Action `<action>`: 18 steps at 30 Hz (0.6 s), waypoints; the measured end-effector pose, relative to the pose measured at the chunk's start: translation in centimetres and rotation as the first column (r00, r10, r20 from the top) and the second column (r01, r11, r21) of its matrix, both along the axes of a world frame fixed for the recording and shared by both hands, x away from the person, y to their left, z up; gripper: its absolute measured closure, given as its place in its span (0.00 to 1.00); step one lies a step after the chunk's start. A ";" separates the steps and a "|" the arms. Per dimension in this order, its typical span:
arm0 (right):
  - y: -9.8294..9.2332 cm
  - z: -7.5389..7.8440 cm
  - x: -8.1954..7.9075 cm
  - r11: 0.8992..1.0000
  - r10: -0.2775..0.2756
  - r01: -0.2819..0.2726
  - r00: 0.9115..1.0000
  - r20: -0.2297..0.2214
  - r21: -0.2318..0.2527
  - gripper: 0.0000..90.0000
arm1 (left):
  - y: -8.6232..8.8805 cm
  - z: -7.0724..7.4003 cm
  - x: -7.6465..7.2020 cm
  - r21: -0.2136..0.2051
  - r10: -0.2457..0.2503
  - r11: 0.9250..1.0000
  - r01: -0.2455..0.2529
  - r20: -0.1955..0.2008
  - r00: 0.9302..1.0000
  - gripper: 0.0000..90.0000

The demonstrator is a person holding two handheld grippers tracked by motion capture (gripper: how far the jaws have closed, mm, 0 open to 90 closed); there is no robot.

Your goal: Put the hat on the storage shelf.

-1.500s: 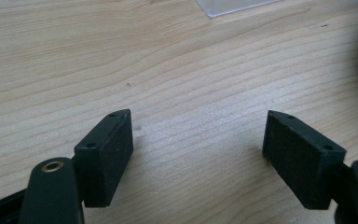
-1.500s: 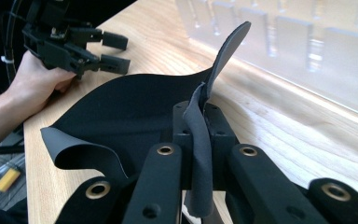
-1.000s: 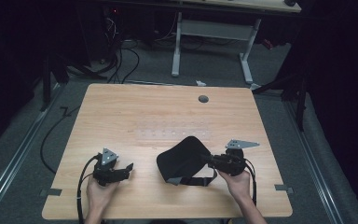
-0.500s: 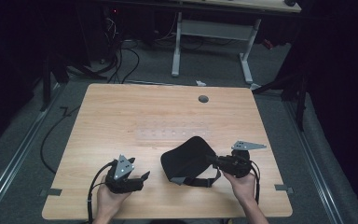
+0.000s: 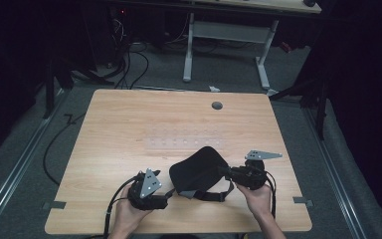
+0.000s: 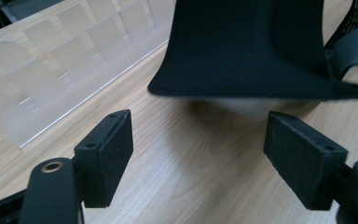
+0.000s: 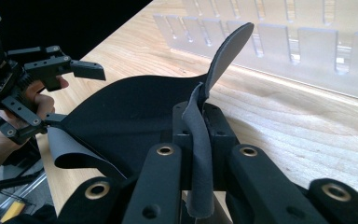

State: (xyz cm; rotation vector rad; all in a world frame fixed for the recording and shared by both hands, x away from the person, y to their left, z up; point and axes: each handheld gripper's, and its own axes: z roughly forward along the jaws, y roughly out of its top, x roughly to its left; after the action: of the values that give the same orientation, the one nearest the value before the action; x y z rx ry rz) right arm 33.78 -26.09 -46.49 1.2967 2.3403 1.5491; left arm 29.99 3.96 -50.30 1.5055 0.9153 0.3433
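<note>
Two grippers work one thing here: a black, soft, curved fabric pad with a strap [image 5: 199, 172], sitting low and centre in the high view on the light wooden table [image 5: 129, 129]. The right gripper [image 7: 200, 126] has its jaws pressed together on a thin edge of the fabric, which stands up between them in the right gripper view. The left gripper [image 6: 198, 154] has its jaws spread wide with nothing between them; the pad's near edge hangs just beyond, at the top of the left gripper view, lifted off the wood.

Risks as we judge them:
- The pinch is on a narrow flap; a tug from the left side could pull it free.
- The fabric is limp, so the raised edge may sag before the open jaws close, and they would bite air or wood.
- The loose strap [image 5: 214, 195] at lower centre could snag a jaw.
- The clear plastic sheet [image 5: 184, 144] lies just beyond the pad; a slide could push it.
</note>
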 end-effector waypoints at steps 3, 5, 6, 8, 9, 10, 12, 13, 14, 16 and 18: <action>0.3 0.0 0.0 1.000 0.008 -0.008 1.000 -0.004 -0.007 0.95 | -0.3 0.1 -0.1 0.002 -0.009 1.000 0.009 0.008 1.000 0.29; 0.5 0.1 0.1 1.000 0.012 -0.012 1.000 -0.005 -0.011 0.95 | -0.4 0.2 -0.1 0.005 -0.016 1.000 0.016 0.008 1.000 0.30; 0.7 0.2 0.1 1.000 0.014 -0.014 1.000 -0.009 -0.011 0.95 | -0.5 0.2 -0.1 0.008 -0.019 1.000 0.019 0.009 1.000 0.31; 0.8 0.2 0.1 1.000 0.017 -0.017 1.000 -0.009 -0.012 0.95 | -0.6 0.2 -0.2 0.004 -0.021 1.000 0.021 0.013 1.000 0.31; 0.9 0.3 0.1 1.000 0.019 -0.019 1.000 -0.008 -0.014 0.95 | -0.7 0.2 -0.2 0.005 -0.023 1.000 0.023 0.012 1.000 0.32; 1.0 0.3 0.2 1.000 0.022 -0.022 1.000 -0.006 -0.016 0.95 | -0.7 0.2 -0.3 0.009 -0.027 1.000 0.026 0.012 1.000 0.32; 1.2 0.4 0.2 0.999 0.026 -0.026 1.000 -0.007 -0.020 0.95 | -0.8 0.3 -0.3 0.011 -0.027 1.000 0.027 0.018 0.999 0.34; 1.3 0.5 0.2 0.999 0.026 -0.026 1.000 -0.005 -0.022 0.95 | -0.8 0.3 -0.3 0.014 -0.026 1.000 0.025 0.022 0.999 0.34; 1.4 0.5 0.2 0.999 0.025 -0.025 1.000 -0.004 -0.023 0.95 | -0.7 0.3 -0.3 0.017 -0.025 1.000 0.024 0.026 0.999 0.34; 1.4 0.5 0.2 0.999 0.024 -0.024 1.000 -0.008 -0.021 0.95 | -0.7 0.5 -0.3 0.010 -0.021 1.000 0.021 0.030 0.999 0.35; 1.4 0.6 0.2 0.999 0.029 -0.029 1.000 -0.009 -0.019 0.95 | -0.7 0.5 -0.3 0.018 -0.020 1.000 0.020 0.036 0.999 0.37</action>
State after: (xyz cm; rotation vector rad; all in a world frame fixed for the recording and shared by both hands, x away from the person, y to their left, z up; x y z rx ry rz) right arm 34.02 -24.69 -45.94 1.2741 2.3836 1.5282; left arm 29.65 3.24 -49.81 1.5189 0.8698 0.3643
